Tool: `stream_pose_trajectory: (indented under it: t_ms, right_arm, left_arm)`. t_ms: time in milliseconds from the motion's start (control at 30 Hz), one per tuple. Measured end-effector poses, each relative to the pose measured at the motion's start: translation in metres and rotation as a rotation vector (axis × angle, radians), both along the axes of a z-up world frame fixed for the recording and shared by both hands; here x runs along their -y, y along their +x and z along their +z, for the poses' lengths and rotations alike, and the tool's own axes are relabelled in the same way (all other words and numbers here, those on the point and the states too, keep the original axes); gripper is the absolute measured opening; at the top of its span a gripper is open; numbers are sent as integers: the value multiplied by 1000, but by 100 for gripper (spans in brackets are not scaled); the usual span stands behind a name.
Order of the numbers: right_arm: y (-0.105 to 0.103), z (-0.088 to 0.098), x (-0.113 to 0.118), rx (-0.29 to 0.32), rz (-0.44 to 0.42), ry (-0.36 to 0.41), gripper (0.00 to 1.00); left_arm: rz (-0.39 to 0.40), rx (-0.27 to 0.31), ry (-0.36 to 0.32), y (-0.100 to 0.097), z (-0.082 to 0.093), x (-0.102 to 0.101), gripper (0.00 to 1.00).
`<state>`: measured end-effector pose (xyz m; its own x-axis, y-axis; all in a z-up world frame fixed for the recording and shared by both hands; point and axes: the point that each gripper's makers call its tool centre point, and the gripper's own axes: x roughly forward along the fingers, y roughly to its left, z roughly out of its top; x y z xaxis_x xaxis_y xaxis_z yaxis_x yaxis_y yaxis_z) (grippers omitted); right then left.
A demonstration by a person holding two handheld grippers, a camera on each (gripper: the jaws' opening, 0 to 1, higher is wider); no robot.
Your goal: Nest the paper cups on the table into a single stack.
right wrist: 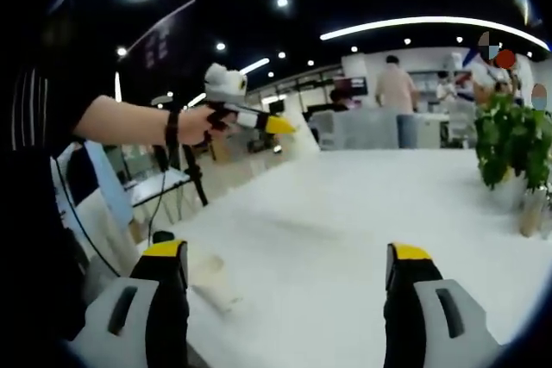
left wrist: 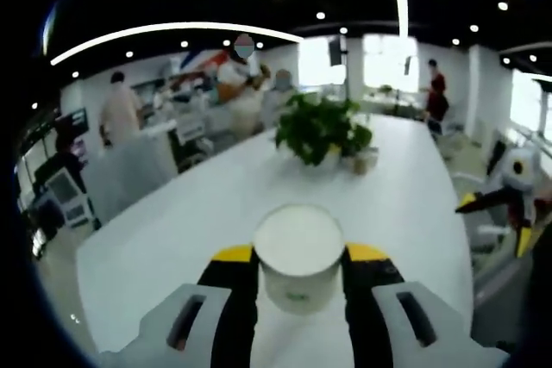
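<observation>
My left gripper point(left wrist: 299, 253) is shut on a white paper cup point(left wrist: 299, 269) with a small green mark on its side. The cup's round white end faces the camera, above the white table point(left wrist: 172, 239). My right gripper point(right wrist: 286, 252) stands open over the table point(right wrist: 345, 213) with nothing between its yellow-tipped jaws. A pale paper cup point(right wrist: 211, 286) seems to lie on its side just beside that gripper's left jaw, near the table's edge. In the right gripper view a hand holds the left gripper point(right wrist: 276, 125) up at the left. The right gripper point(left wrist: 498, 213) shows in the left gripper view at the right edge.
A potted green plant point(left wrist: 321, 127) point(right wrist: 513, 140) stands at the far middle of the table, with a small container point(left wrist: 362, 161) next to it. People stand by desks beyond the table. Chairs and a tripod point(right wrist: 194, 178) stand along its sides.
</observation>
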<state>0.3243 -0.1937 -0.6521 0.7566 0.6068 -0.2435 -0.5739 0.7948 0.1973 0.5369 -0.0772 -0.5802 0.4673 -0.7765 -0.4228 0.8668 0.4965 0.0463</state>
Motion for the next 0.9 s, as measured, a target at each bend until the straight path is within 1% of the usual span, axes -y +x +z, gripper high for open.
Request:
stream_pose_trajectory:
  t_ms: [133,233,433,567,700,800,900]
  right_arm:
    - [-4,1,-5,0,13,8,93]
    - [-7,2,-7,3,20,16,93]
    - [-12,-2,-14,-9,41,20,93]
    - [-13,0,-18,-5,48,28,93]
    - [-14,1,-21,-5,62,36,93]
    - [-12,2,-24,-8,70,48,93]
    - [-10,4,-26,-2,75,45,92]
  left_arm:
    - [-20,1,-2,-14,9,0,37]
    - [-45,1,15,-25,13,0,37]
    - [-72,-5,21,-44,29,-2,37]
    - [-79,-14,-6,-52,38,-2,37]
    - [-83,-2,-24,-61,48,-1,37]
    - [-87,4,-20,-68,51,0,37]
    - [-93,-10,-21,-74,50,2,37]
